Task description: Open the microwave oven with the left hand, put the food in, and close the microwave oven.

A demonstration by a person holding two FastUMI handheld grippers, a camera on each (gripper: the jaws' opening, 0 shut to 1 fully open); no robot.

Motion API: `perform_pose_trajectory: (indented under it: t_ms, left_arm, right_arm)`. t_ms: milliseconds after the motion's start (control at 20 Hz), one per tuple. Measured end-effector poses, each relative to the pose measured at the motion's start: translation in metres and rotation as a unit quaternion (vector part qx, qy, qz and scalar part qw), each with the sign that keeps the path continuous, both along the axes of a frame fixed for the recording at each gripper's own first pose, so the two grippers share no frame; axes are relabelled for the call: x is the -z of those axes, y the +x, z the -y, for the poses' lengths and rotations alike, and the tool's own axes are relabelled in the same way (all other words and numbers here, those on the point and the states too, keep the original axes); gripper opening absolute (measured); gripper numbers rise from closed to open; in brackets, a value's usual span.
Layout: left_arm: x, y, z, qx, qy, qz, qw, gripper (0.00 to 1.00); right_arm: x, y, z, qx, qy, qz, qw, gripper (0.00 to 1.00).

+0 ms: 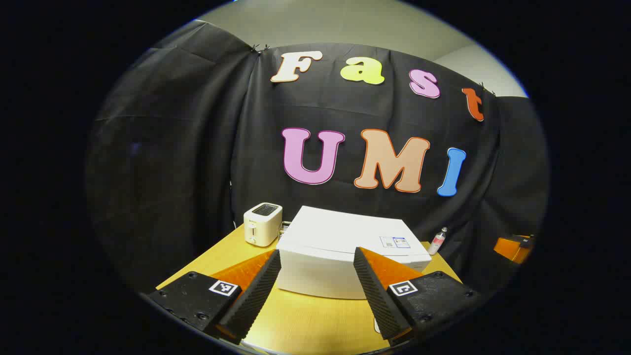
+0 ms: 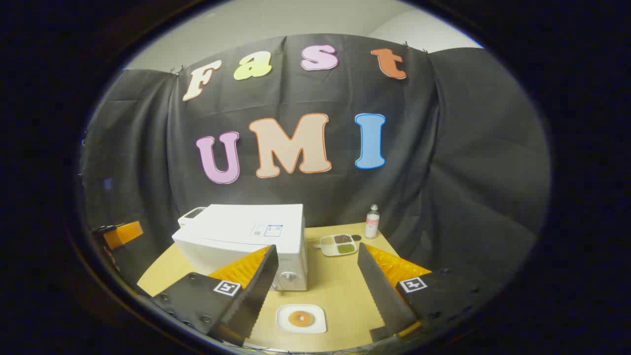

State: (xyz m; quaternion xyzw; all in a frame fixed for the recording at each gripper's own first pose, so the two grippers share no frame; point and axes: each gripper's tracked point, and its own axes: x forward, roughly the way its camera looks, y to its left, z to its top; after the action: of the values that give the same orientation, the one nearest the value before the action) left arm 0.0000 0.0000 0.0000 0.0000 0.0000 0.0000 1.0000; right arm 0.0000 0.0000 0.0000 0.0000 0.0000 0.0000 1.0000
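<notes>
A white microwave oven (image 1: 345,251) (image 2: 246,236) stands shut on the wooden table (image 2: 335,281). My left gripper (image 1: 317,256) hangs open in front of it, above the table, with nothing between its fingers. In the right gripper view a white plate (image 2: 301,318) with a round brown piece of food (image 2: 300,318) lies near the table's front edge, right of the microwave's knob panel (image 2: 291,277). My right gripper (image 2: 315,251) is open above that plate and holds nothing. The other gripper (image 2: 122,234) shows at the far left of this view, and another gripper (image 1: 515,246) at the far right of the left gripper view.
A white toaster (image 1: 262,223) stands left of the microwave at the back. A small bottle (image 2: 372,222) (image 1: 437,241) and a white divided dish (image 2: 338,244) with dark and green fillings sit behind on the right. Black cloth closes the booth on all sides.
</notes>
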Motion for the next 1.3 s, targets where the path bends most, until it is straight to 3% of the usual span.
perform_pose_trajectory:
  t_ms: [50,150,200,400,650,1300]
  left_arm:
    - [-0.003,0.0,0.002,0.003,-0.002,0.004,1.0,0.96]
    - [-0.007,0.001,0.006,0.008,0.002,0.009,1.0,0.95]
    - [-0.009,0.001,0.006,0.008,0.008,0.011,1.0,0.96]
    - [-0.011,0.004,0.016,0.018,0.026,0.016,0.999,0.95]
    - [-0.007,0.007,0.024,0.026,0.012,0.007,1.0,0.95]
    - [0.076,0.011,0.035,0.032,-0.009,-0.085,0.996,0.95]
  right_arm:
    - [-0.002,-0.002,-0.001,-0.004,0.0,0.003,1.0,1.0]
    - [-0.005,-0.004,-0.001,-0.007,-0.002,0.006,1.0,1.0]
    - [-0.007,-0.005,0.0,-0.006,-0.003,0.007,1.0,0.94]
    - [-0.009,-0.006,0.002,-0.007,0.0,0.008,1.0,0.94]
    - [-0.008,-0.005,0.002,-0.01,-0.004,0.008,1.0,0.94]
    - [0.006,0.0,0.01,-0.01,0.015,-0.006,1.0,0.94]
